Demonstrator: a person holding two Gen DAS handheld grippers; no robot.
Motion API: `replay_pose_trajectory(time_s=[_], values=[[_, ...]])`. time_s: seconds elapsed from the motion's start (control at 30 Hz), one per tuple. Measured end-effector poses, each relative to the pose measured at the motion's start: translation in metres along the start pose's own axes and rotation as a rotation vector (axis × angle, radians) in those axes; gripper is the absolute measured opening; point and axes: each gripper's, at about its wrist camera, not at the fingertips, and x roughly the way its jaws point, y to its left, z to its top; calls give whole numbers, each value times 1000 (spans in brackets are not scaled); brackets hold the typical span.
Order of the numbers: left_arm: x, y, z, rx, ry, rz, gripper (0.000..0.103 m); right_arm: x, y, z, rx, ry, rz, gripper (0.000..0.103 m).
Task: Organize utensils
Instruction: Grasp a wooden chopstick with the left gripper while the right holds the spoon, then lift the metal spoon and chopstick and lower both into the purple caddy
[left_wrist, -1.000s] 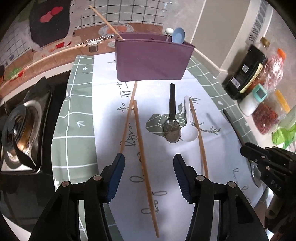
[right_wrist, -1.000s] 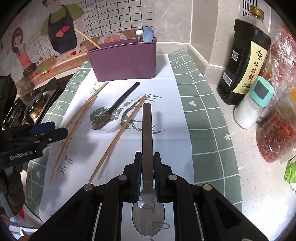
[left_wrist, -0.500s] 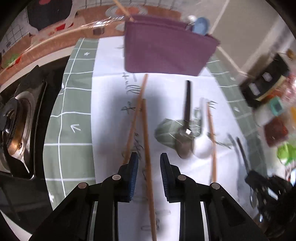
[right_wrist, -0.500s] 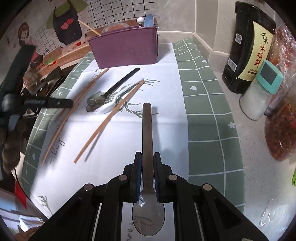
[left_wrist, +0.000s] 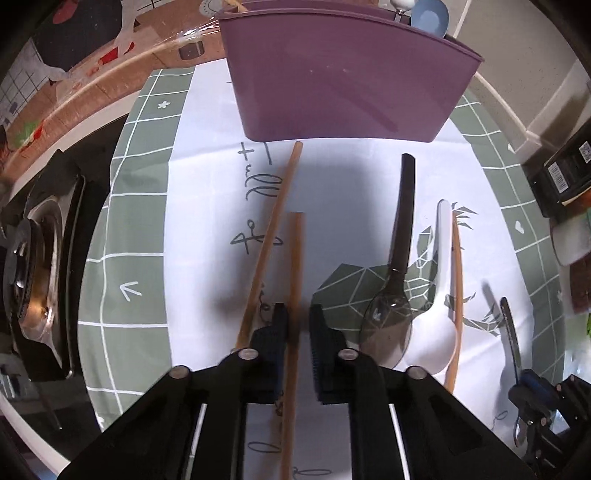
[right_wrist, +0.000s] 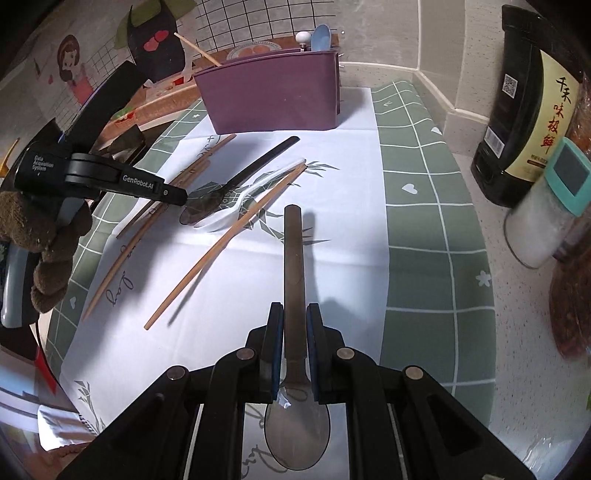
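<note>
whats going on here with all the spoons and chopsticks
A person is sorting utensils with two handheld grippers. The left gripper has its pads around a wooden chopstick on the printed mat. The right gripper is shut on the handle of a dark spoon. Another dark spoon, a white spoon and more chopsticks lie on the mat before the purple holder, which already has a few utensils in it.

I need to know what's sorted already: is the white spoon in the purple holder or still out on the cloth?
Out. The white spoon lies flat on the cloth, beside the dark spoon, short of the purple holder.
</note>
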Motion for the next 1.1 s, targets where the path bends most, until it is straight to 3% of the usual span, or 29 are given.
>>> replay_pose_trajectory(time_s=[0.17, 0.43, 0.63, 1.1], values=[[-9, 6, -15, -50, -43, -16, 7, 3, -3, 3, -10, 8, 9, 11], [-54, 18, -75, -152, -158, -133, 7, 1, -9, 13, 0, 21, 92, 12], [-64, 30, -102, -235, -170, -199, 7, 15, -4, 35, -21, 34, 63, 14], [-78, 36, -122, -230, -194, -221, 7, 49, 13, 58, -94, 78, -33, 14]])
